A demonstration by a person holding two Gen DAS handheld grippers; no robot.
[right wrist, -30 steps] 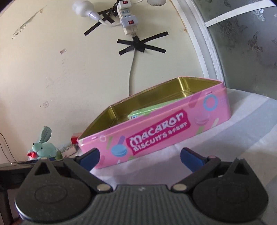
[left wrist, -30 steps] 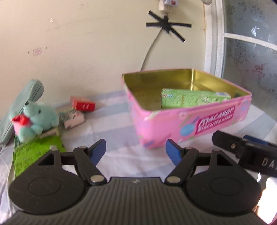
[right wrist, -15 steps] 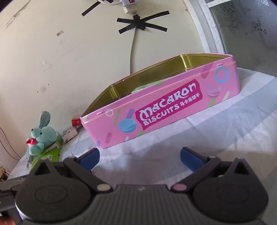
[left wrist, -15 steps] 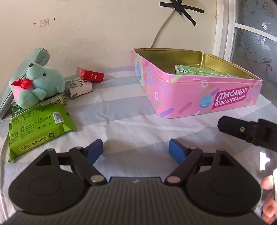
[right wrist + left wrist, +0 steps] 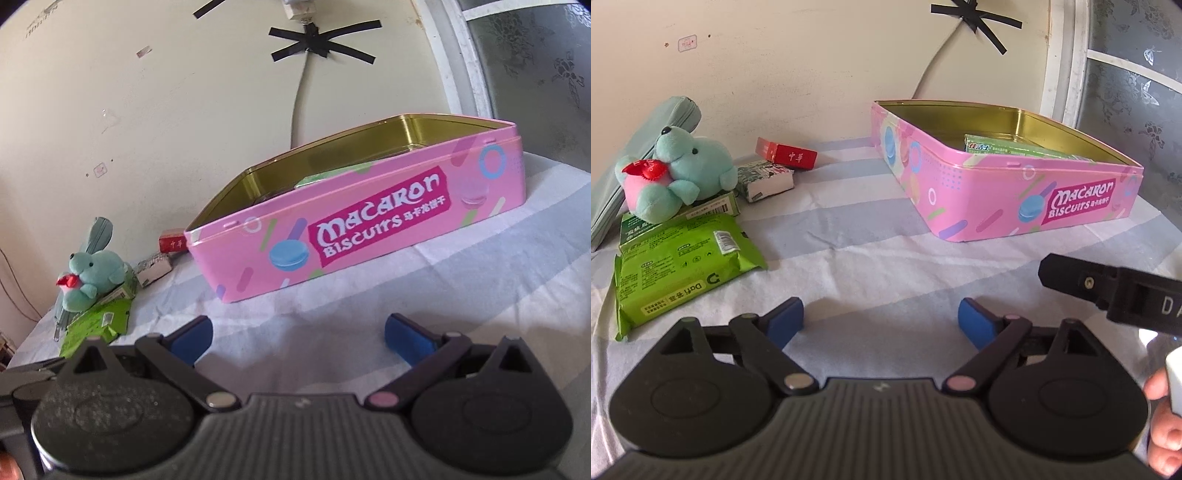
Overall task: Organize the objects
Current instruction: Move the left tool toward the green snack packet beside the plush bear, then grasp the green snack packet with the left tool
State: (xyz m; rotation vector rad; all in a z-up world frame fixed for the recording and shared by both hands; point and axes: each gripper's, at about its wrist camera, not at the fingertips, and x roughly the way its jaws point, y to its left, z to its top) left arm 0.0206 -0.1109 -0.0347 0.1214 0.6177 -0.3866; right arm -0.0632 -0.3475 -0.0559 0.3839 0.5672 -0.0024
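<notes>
One container is present: a pink tin (image 5: pixel 1008 192) of rectangular shape with rounded corners, lid off, gold metal interior, labelled "Macaron Biscuits". It holds a flat green box (image 5: pixel 1012 147) lying against the near wall.

Loose items, left to right in the left wrist view:
- teal pencil case (image 5: pixel 631 147), soft fabric, leaning on the wall;
- teal plush toy (image 5: pixel 679 170) with a red heart, seated on a green carton (image 5: pixel 713 208);
- green wipes pack (image 5: pixel 679 266), glossy film, lying flat in front of the carton;
- patterned tissue pack (image 5: pixel 764 181), near the plush toy;
- red box (image 5: pixel 786 154), rigid card, by the wall.

All rest on a striped cloth (image 5: pixel 864 236), lightly creased.

Left gripper (image 5: pixel 881 321): blue pads spread apart, nothing between them; the wipes pack lies ahead and left, the tin ahead and right.

Right gripper (image 5: pixel 297 338): pads spread apart, nothing held; the tin stands just ahead, the loose items well to its left.
</notes>
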